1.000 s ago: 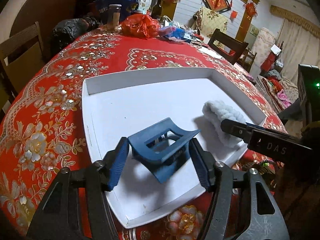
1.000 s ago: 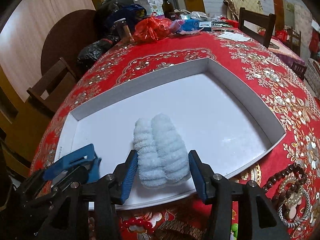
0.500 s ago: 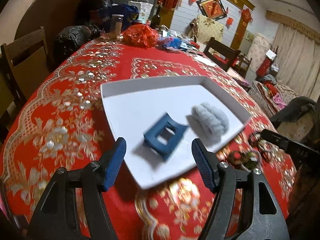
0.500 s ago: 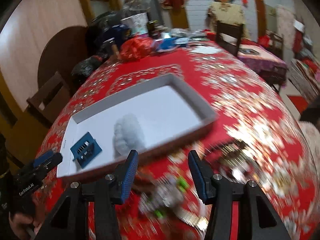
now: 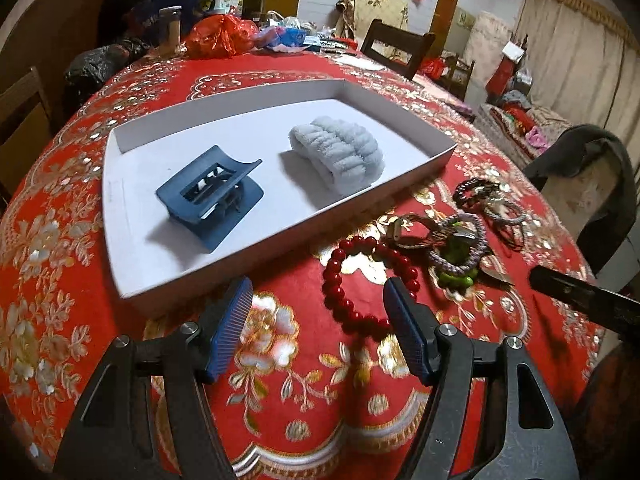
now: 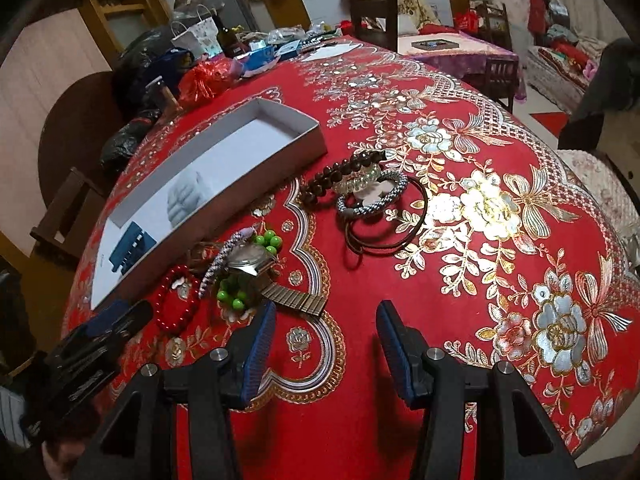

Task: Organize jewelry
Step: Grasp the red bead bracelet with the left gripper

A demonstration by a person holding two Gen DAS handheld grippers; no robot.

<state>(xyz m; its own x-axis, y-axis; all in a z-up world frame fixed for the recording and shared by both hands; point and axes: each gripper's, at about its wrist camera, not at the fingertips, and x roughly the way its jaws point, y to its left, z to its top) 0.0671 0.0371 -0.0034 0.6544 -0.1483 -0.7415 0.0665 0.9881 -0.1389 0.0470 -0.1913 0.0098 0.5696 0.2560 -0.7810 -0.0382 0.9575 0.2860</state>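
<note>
A white tray on the red tablecloth holds a blue hair claw and a pale blue fluffy scrunchie. My left gripper is open and empty over the cloth, just in front of the tray, with a red bead bracelet between its fingers' line. My right gripper is open and empty above bare cloth. A watch, green beads and a braided cord lie beside the bracelet. A brown bead bracelet, grey braided bracelet and dark cords lie farther right.
Bags, a bottle and a red plastic bag crowd the table's far end. Wooden chairs stand around the table. A dark jacket hangs on a chair at right.
Both grippers let go of the hair claw and the scrunchie, left them in the tray, and drew back and to the right, over the loose jewelry on the cloth.
</note>
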